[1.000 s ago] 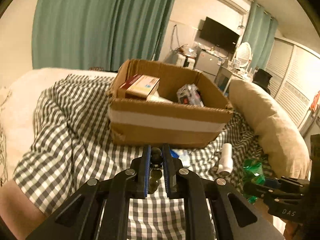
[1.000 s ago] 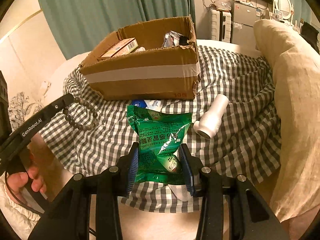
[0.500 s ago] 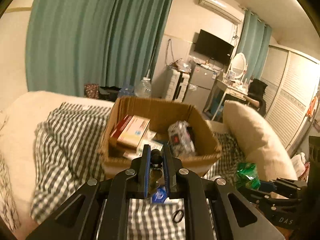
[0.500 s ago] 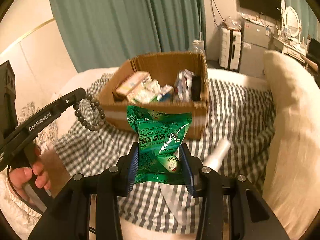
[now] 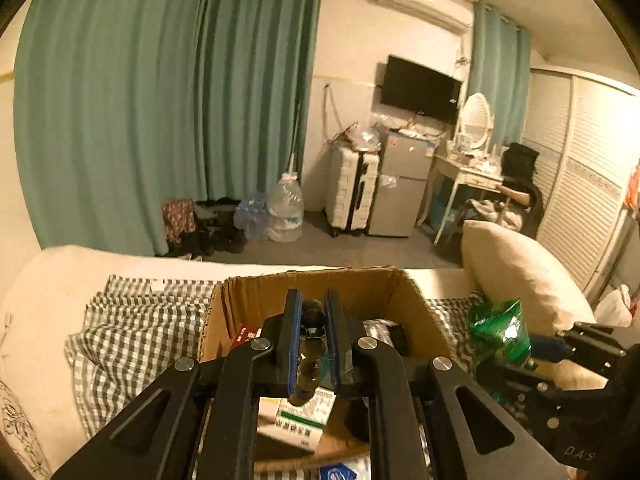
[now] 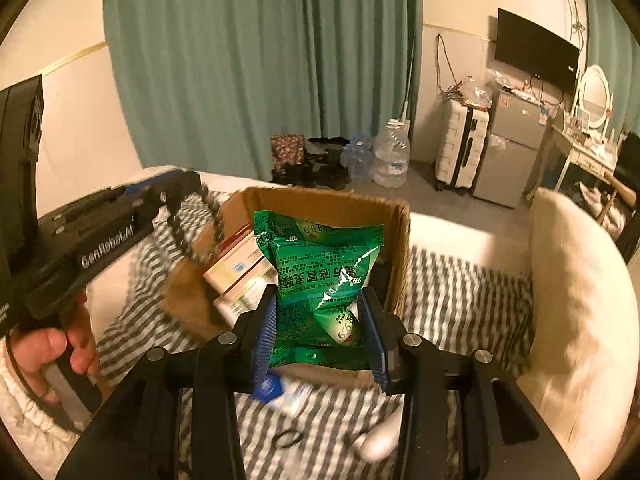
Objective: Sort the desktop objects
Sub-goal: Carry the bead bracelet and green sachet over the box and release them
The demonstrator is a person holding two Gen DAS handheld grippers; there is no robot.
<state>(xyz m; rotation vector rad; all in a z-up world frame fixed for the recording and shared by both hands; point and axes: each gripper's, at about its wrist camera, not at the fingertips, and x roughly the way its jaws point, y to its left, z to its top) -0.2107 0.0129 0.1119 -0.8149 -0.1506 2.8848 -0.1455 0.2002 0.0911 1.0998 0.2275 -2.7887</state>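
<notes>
Checked bedspread (image 6: 472,300), left claw (image 5: 312,320) — "GenRobot.AI" — pinching beads (image 6: 192,236), right claw (image 6: 320,332) pinching green "999" packet (image 6: 320,264)

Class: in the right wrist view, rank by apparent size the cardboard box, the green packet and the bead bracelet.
1. cardboard box, partly hidden
2. green packet, held in the right gripper; nearer the camera, so this order is unsure
3. bead bracelet, hanging from the left gripper
</notes>
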